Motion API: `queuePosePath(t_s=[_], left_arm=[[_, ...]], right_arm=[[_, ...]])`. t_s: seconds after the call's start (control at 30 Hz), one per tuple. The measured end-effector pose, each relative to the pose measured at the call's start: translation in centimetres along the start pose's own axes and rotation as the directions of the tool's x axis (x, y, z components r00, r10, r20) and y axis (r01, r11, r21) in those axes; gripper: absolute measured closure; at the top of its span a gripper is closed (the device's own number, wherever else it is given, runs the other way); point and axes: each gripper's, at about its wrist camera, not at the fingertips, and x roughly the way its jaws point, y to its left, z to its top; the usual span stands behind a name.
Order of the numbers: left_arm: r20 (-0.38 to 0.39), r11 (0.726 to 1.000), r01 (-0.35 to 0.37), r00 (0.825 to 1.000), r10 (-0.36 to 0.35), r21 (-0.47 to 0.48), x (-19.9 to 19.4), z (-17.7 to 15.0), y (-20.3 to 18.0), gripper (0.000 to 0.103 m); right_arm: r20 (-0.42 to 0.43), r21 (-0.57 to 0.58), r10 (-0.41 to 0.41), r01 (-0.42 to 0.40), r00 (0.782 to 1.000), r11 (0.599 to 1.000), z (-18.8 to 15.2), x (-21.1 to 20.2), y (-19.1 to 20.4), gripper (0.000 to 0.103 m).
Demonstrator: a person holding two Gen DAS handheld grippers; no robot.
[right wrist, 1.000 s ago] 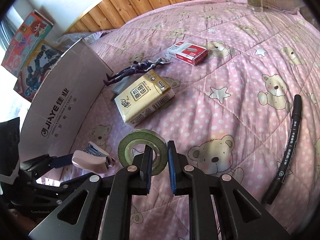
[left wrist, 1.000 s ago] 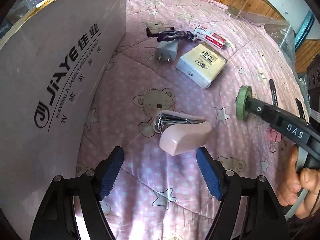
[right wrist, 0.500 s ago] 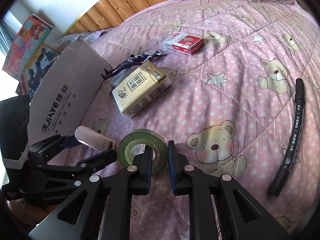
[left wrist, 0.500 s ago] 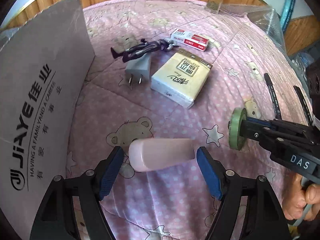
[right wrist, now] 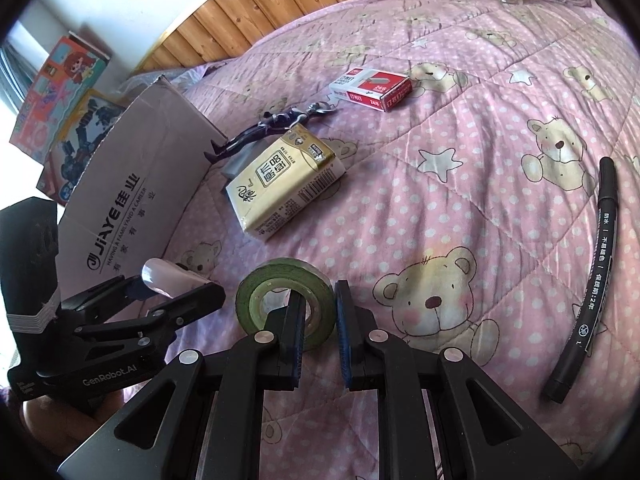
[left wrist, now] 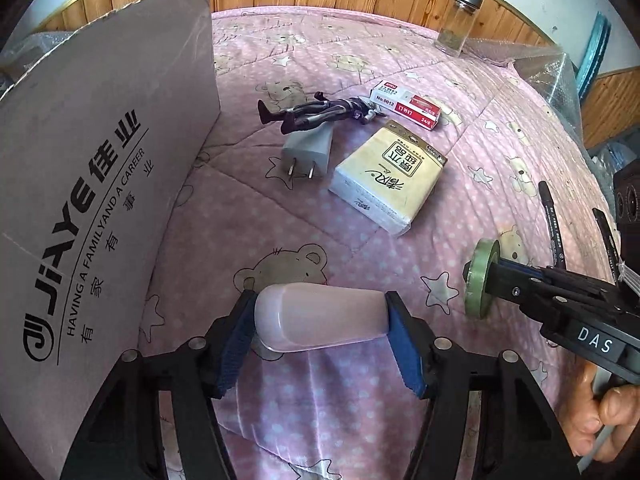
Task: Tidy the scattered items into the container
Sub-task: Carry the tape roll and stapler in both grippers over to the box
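Observation:
The pink stapler [left wrist: 304, 320] lies crosswise between the blue pads of my left gripper [left wrist: 321, 304], which is shut on its two ends just above the quilt. The right wrist view shows the same stapler [right wrist: 160, 278] at the lower left. My right gripper [right wrist: 318, 304] is shut on the rim of a green tape roll [right wrist: 280, 276], seen edge-on as the tape roll [left wrist: 478, 280] at the right of the left wrist view. The cardboard box [left wrist: 100, 184] with JIAYE print stands to the left of both grippers, as the right wrist view's box [right wrist: 132, 184] confirms.
On the pink quilt lie a tissue pack [left wrist: 388, 176], a grey charger plug [left wrist: 308, 148], a dark toy figure [left wrist: 320, 110], a red staples box [left wrist: 408, 104] and black markers [right wrist: 592, 272]. A glass jar [left wrist: 460, 20] stands at the far edge. A hand [left wrist: 600, 416] holds the right gripper.
My left gripper's fingers have closed from wide open onto the pink stapler, which has turned crosswise. The view has swung away from the box. The right gripper still holds the tape roll.

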Motion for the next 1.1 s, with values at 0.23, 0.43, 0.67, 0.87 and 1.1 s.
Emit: queuePosePath(t_s=[0.23, 0.43, 0.67, 0.87, 1.1], left_arm=[[0.048, 0.997, 0.062, 0.997, -0.061, -0.039, -2.3, 0.5, 0.1, 0.039], [0.072, 0.992, 0.108, 0.992, -0.103, -0.064, -4.5, -0.1, 0.8, 0.039], [0.076, 0.993, 0.103, 0.992, -0.098, -0.063, -2.0, 3.7, -0.8, 0.039], [0.077, 0.994, 0.090, 0.993, -0.085, -0.066, -3.2, 3.5, -1.3, 0.039], [0.083, 0.999, 0.028, 0.996, -0.024, -0.046, -5.2, 2.9, -1.5, 0.039]], right_arm=[[0.018, 0.008, -0.004, 0.004, 1.000, 1.000, 0.0, -0.9, 0.6, 0.088], [0.030, 0.003, -0.011, 0.011, 1.000, 1.000, 0.1, -1.8, 1.5, 0.088], [0.041, -0.010, -0.028, 0.028, 0.999, 1.000, -0.2, -2.9, 2.3, 0.088], [0.052, -0.021, -0.048, 0.049, 0.997, 0.999, -0.9, -4.1, 3.3, 0.088], [0.069, -0.039, -0.069, 0.072, 0.995, 0.997, -2.1, -5.6, 5.2, 0.088]])
